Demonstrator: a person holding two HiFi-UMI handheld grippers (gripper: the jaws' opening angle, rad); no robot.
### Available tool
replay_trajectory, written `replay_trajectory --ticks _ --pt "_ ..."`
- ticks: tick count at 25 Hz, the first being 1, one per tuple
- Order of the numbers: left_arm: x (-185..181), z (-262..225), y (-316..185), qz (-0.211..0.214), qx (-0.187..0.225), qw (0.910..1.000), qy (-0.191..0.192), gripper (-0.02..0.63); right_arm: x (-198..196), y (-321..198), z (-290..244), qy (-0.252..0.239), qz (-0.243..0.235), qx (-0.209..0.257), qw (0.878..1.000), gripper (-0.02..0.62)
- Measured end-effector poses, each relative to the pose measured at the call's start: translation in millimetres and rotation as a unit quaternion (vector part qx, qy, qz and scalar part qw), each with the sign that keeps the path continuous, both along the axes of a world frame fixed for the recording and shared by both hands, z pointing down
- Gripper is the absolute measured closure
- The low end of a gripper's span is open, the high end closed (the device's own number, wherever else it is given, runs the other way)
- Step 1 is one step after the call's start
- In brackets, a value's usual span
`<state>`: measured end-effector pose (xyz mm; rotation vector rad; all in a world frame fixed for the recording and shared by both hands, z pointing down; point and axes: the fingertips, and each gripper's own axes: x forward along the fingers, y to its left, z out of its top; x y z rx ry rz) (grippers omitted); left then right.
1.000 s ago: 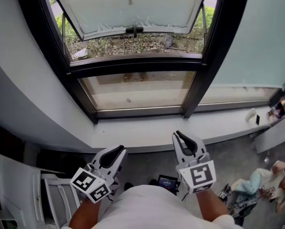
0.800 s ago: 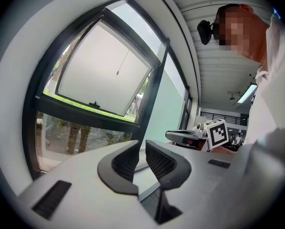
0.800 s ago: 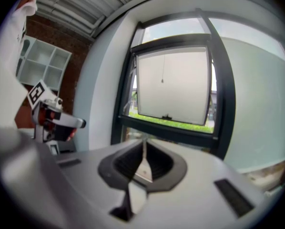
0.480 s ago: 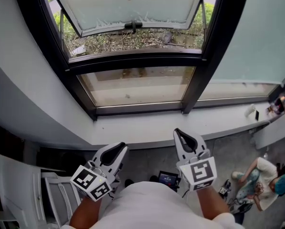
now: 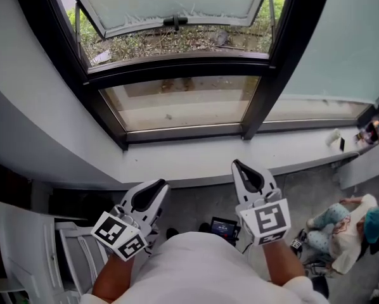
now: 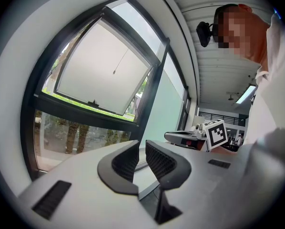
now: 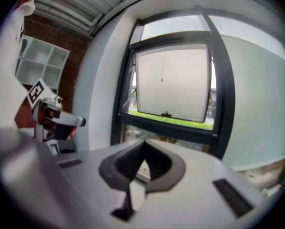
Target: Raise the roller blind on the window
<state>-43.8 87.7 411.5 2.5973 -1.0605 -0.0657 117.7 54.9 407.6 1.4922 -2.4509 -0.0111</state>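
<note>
left tool [image 6: 141, 150] has its jaws slightly apart with nothing between them. right tool [image 7: 143, 152] is closed and empty. the roller blind [image 7: 173, 82] hangs ahead of and above both tools, well apart, drawn straight down over the tilted window [image 7: 219, 104].

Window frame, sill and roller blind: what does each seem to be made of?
Window frame: probably painted metal, black, satin; thin straight profiles with soft highlights. Sill: smooth pale-grey surface, painted or laminated, cannot tell which; even, no grain. Roller blind: likely fabric, matt off-white; light glows through it evenly.
</note>
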Motion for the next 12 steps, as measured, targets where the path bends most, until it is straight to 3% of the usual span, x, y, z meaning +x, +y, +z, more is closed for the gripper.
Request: replay_trajectory --ticks 12 --pt "1.0 1.7 0.1 0.001 -0.003 1.0000 0.000 0.540 0.0 -1.4 -4.5 0.012 -0.001 0.011 1.000 0.574"
